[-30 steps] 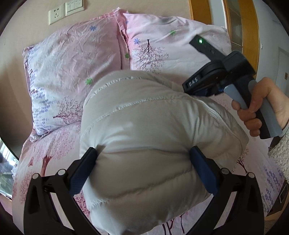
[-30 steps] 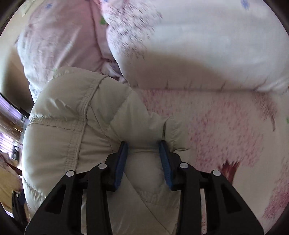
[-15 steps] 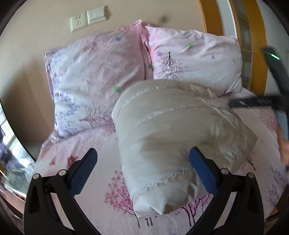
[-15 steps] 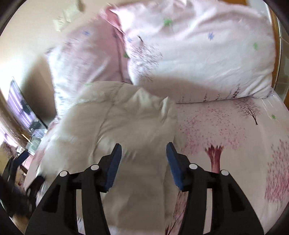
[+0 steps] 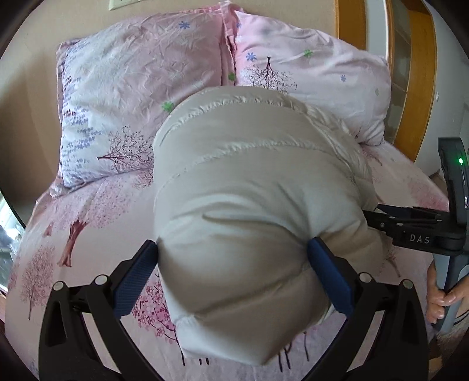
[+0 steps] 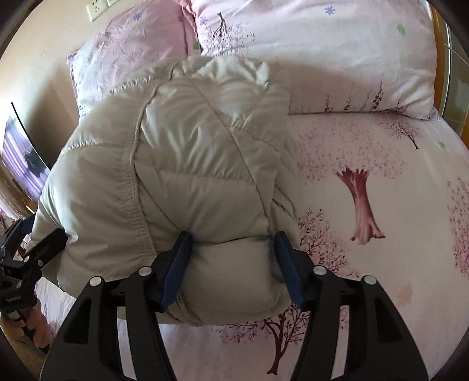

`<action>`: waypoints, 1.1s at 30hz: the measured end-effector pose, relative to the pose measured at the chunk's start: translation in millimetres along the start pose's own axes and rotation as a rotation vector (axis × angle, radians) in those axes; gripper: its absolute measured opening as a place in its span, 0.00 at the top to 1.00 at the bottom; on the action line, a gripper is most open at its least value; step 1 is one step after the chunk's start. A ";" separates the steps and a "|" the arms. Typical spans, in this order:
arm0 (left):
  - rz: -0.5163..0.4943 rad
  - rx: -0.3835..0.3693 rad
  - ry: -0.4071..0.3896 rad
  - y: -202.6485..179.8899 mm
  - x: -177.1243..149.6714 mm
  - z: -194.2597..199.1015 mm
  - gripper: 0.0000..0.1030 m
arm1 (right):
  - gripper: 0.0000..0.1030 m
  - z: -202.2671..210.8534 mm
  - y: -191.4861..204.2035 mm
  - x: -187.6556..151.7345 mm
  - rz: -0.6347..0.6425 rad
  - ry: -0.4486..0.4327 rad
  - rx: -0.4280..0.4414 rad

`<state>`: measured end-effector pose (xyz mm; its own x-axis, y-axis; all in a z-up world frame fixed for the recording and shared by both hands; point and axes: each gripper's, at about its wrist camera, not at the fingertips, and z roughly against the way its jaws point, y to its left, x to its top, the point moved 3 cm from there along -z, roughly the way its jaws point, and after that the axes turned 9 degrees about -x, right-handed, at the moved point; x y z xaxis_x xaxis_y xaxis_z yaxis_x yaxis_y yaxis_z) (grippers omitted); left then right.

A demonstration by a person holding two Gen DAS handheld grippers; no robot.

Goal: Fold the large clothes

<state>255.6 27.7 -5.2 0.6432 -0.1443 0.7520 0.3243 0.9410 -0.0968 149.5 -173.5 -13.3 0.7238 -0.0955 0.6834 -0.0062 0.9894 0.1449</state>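
Note:
A cream quilted puffer jacket (image 5: 249,187) lies folded into a thick bundle on the pink bed sheet (image 5: 88,222). My left gripper (image 5: 231,266) stands wide open with its blue pads against both sides of the bundle's near end. My right gripper (image 6: 231,260) is closed part way on a puffy fold of the jacket (image 6: 181,164) at its near right edge. In the left wrist view the right gripper's body (image 5: 416,231) touches the bundle's right side. The left gripper's body (image 6: 26,258) shows at the bundle's left in the right wrist view.
Two pink flowered pillows (image 5: 140,88) (image 5: 310,76) lean at the head of the bed behind the jacket. A beige wall with sockets (image 6: 96,8) is behind them. A wooden door frame (image 5: 410,76) stands at the right. The bed's left edge (image 5: 17,234) drops off.
Half a second ago both grippers were drawn back, off the bundle. Now both have moved in again: left pads straddle its near end and right pads pinch a fold.

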 end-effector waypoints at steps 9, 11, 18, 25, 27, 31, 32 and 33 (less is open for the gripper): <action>0.064 0.033 -0.093 12.5 -17.5 59.1 0.02 | 0.01 77.1 7.8 -10.2 0.036 -0.218 -0.075; 0.075 0.045 -0.093 13.5 -24.2 69.3 0.02 | 0.01 86.1 11.5 -16.7 0.040 -0.207 -0.076; 0.127 0.084 -0.085 13.3 -49.8 93.6 0.02 | 0.01 99.4 26.6 -45.8 0.069 -0.150 -0.076; 0.133 0.147 0.024 9.7 -68.6 89.7 0.02 | 0.01 98.3 36.4 -73.8 0.080 -0.091 -0.128; 0.125 0.162 0.062 7.3 -72.1 85.6 0.02 | 0.01 93.3 39.4 -79.7 0.096 -0.048 -0.132; 0.131 0.162 0.109 6.3 -78.7 79.7 0.02 | 0.01 87.7 41.9 -88.0 0.113 -0.007 -0.154; 0.136 0.163 0.118 6.8 -80.1 78.5 0.02 | 0.01 86.6 41.8 -89.4 0.114 0.001 -0.156; 0.142 0.172 0.128 7.8 -81.5 77.5 0.02 | 0.01 85.5 42.0 -91.1 0.112 0.010 -0.162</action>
<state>151.9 70.5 -16.8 0.7599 -0.0348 0.6491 0.1093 0.9912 -0.0749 24.3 -132.6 -8.3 0.7316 0.0165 0.6816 0.0233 0.9985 -0.0491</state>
